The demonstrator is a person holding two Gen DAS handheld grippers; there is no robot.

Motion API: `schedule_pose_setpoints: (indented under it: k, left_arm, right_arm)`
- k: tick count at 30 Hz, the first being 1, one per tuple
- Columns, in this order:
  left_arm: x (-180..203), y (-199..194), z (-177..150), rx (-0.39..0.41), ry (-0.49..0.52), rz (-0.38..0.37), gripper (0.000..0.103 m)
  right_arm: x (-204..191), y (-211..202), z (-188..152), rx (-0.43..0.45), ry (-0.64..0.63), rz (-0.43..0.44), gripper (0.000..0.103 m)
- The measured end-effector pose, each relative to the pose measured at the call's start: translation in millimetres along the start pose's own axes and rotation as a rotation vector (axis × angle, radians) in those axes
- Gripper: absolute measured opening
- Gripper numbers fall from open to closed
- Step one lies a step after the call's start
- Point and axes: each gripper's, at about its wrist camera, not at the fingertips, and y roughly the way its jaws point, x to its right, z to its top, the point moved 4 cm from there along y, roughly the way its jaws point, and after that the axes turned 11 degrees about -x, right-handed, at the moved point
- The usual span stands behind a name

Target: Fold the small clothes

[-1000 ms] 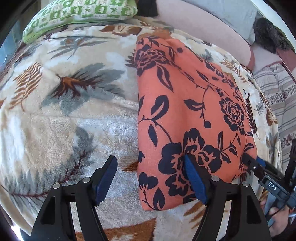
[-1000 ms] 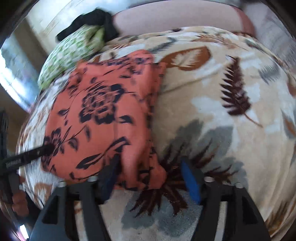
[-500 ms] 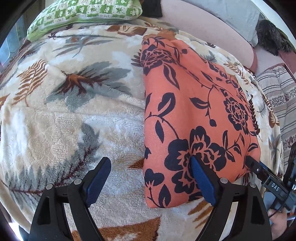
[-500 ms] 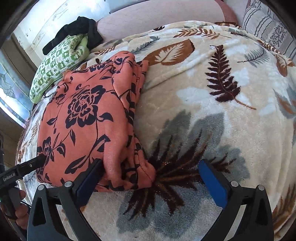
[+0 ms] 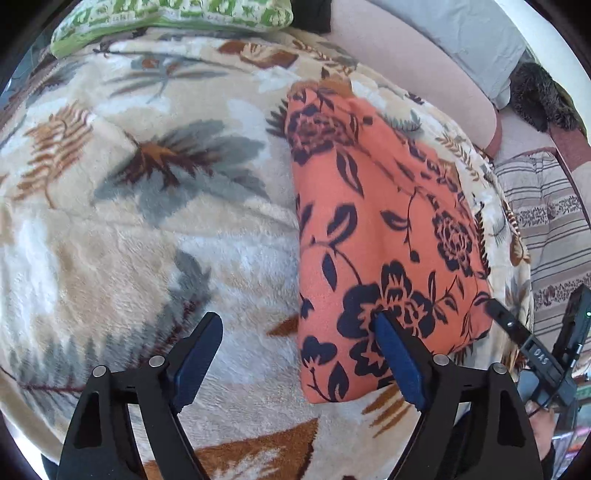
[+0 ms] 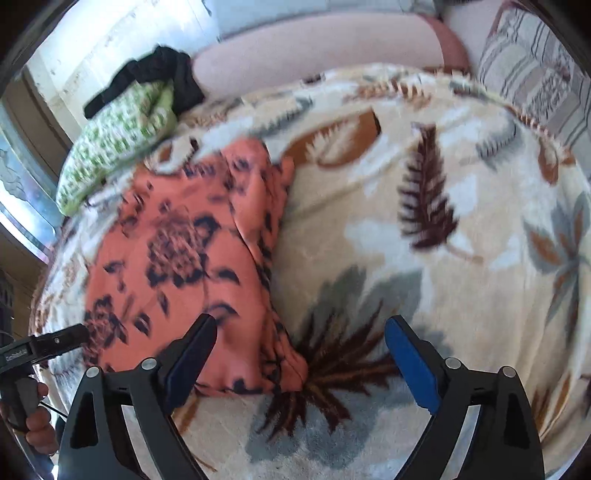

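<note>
1. Where the left gripper (image 5: 299, 354) hangs over the blanket (image 5: 129, 258), its jaws stand wide and are narrowing, nothing between them; the right-hand pad overlaps the near corner of the cloth (image 5: 376, 236), contact not clear.
2. Right gripper (image 6: 301, 358): jaws wide and narrowing, pointed steeply down; the cloth's (image 6: 184, 266) near corner lies below the gap, unpressed.
3. Cloth, position: flat on the blanket, between the two grippers.
4. Cloth, axis: long side runs from the near edge away toward the pillow (image 5: 173, 16) and the pink cushion (image 5: 406, 62); narrower at the far end.
5. Cloth, look: orange, dark navy flowers and leaves, folded; layered edges bunch along the side facing the right gripper.
6. Hands: a hand (image 6: 33, 417) grips the left gripper's handle in the right view.
7. Blanket: cream fleece, brown and grey leaf print.
</note>
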Motion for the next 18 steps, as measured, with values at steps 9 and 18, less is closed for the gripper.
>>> schedule_pose_setpoints:
  k: [9,18]
  left_arm:
    - [15,10,45,0.0,-0.005,0.098,0.084]
    - [29,-1,24,0.059,0.132,0.277,0.084]
  right_arm:
    - [1,32,55,-0.055,0.024,0.005,0.089]
    - [9,8,30,-0.07,-0.088,-0.152,0.091]
